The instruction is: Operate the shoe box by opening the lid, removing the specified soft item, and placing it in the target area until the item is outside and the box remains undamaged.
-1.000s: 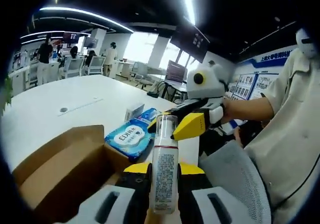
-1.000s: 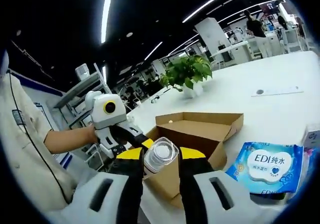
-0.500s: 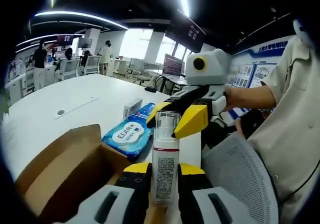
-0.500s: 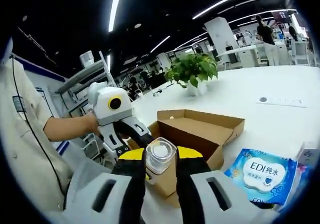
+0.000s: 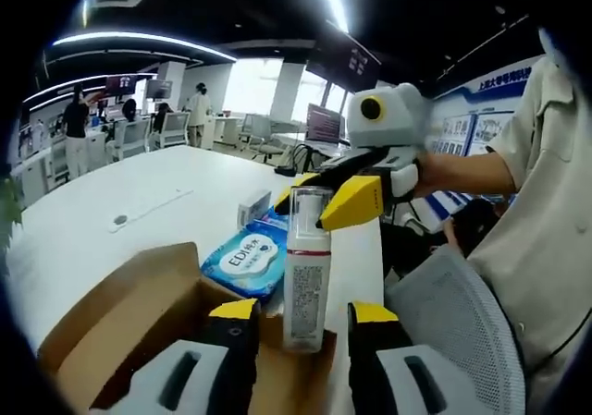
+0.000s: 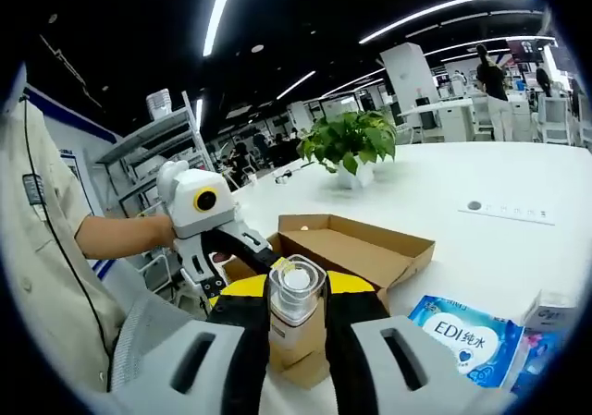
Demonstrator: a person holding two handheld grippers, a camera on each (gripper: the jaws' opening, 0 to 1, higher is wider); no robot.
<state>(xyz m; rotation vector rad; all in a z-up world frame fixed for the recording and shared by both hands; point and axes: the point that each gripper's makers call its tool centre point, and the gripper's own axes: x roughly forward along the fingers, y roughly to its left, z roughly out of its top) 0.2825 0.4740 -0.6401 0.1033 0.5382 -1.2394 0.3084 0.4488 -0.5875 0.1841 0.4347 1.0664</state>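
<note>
Your right gripper [image 6: 294, 315] pinched the clear cap of the bottle [image 5: 305, 272] above the open cardboard box [image 6: 356, 253], while your left gripper [image 5: 301, 327] had its jaws spread apart on either side of the bottle's base, with the wipes pack [image 5: 243, 260] lying on the white worktop [image 5: 139, 207] just beside the box.

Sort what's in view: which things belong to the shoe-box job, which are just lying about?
Job:
- open cardboard box, lid folded back
- pump bottle, cap held in the right tool; left tool open around its base

Lying about:
- blue EDI wipes pack
- small white carton beyond the wipes
- potted plant
- grey chair
- white table
</note>
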